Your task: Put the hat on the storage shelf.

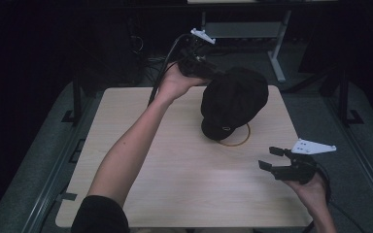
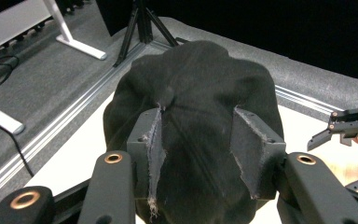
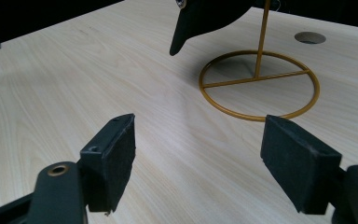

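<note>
A black cap [image 1: 233, 99] hangs on a thin gold stand with a ring base [image 1: 240, 141] toward the far right of the light wood table [image 1: 175, 170]. My left gripper [image 1: 212, 73] reaches in at the back of the cap. In the left gripper view its jaws [image 2: 198, 135] straddle the cap's crown [image 2: 196, 70], pads lying against the fabric without clamping it. My right gripper [image 1: 268, 158] hovers low over the table's right front, open and empty. In the right gripper view it [image 3: 198, 154] faces the ring base [image 3: 256, 116] and the cap's brim [image 3: 191, 23].
Beyond the table's far edge stand the white legs of another desk [image 1: 277, 53] and a black tripod [image 2: 142, 23] on grey carpet. Metal rails [image 2: 74, 121] run along the table's sides. A round cable hole [image 3: 310, 37] sits in the tabletop past the stand.
</note>
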